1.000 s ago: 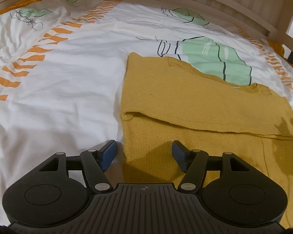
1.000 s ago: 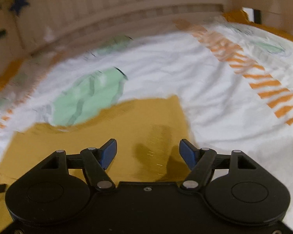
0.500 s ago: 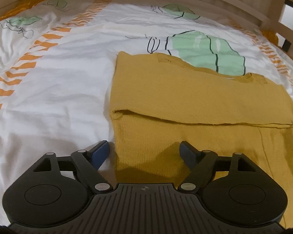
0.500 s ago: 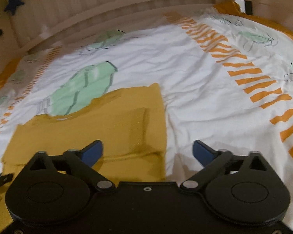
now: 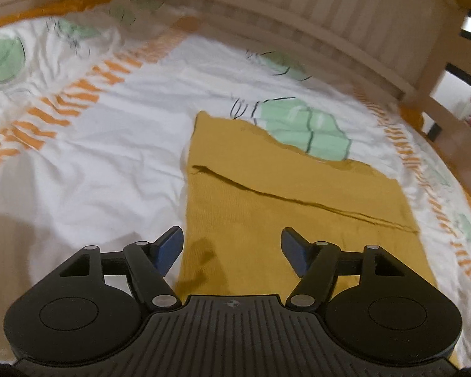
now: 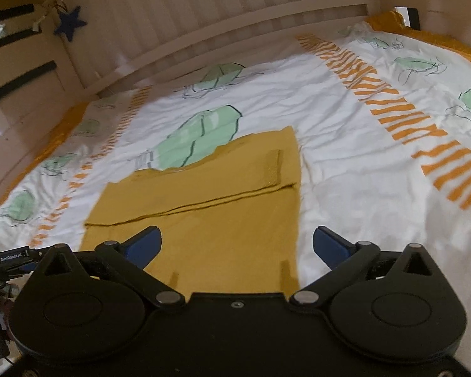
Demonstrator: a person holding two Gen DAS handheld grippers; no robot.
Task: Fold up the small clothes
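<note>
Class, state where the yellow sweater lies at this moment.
The yellow sweater lies flat on the white patterned bedsheet, part folded, just ahead of both open grippers; its far edge overlaps a green leaf print near the wooden bed rail.

We see a bed (image 6: 345, 132) covered by a white sheet printed with green leaves and orange stripes. A mustard knit garment (image 6: 223, 207) lies flat on it, partly folded, near the slatted headboard (image 6: 204, 9).

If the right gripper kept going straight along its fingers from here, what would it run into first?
Most likely the mustard garment: the open right gripper points at its near, unfolded part, short of the folded-over edge. Its right-hand finger looks to be over the white duvet instead. Depth is unclear.
</note>
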